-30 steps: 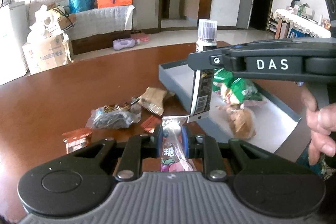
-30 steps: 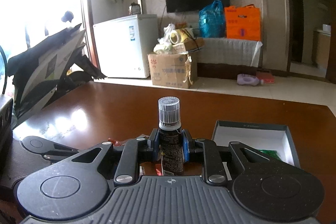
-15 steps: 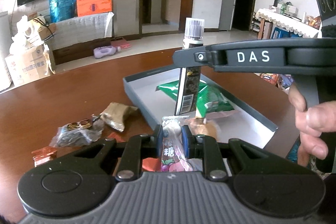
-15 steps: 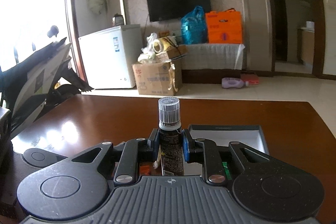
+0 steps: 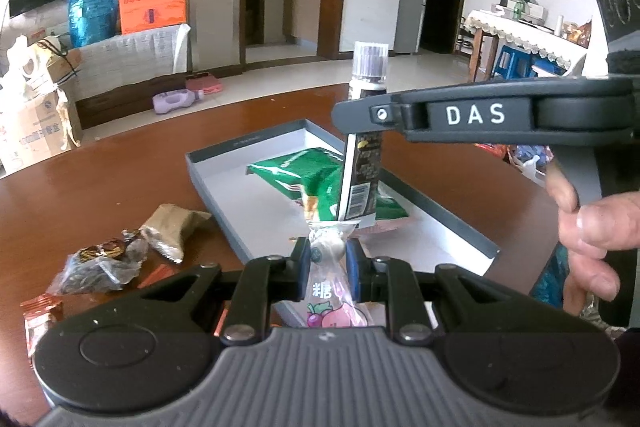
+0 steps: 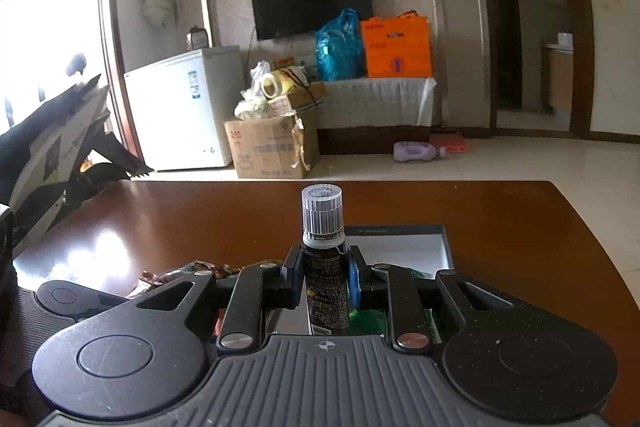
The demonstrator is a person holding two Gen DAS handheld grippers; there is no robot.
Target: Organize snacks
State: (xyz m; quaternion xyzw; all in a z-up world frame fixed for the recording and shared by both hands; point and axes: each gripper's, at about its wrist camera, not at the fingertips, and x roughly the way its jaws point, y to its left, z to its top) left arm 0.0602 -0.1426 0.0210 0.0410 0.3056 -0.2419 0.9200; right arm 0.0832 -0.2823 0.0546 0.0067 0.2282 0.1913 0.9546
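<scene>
Left gripper [image 5: 328, 259] pinches a clear candy packet [image 5: 330, 291] at the near edge of the grey tray [image 5: 440, 211]; right gripper [image 6: 323, 275] clamps a small dark bottle [image 6: 324, 283] upright above the tray's green snack bag [image 5: 304, 175]. Loose wrapped snacks [image 5: 104, 263] lie left on the wooden table [image 5: 100, 187].

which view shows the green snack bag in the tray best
The left wrist view. There the green snack bag lies in the grey tray nearly whole, only partly crossed by the held bottle. The right wrist view shows just green slivers behind the right gripper.
</scene>
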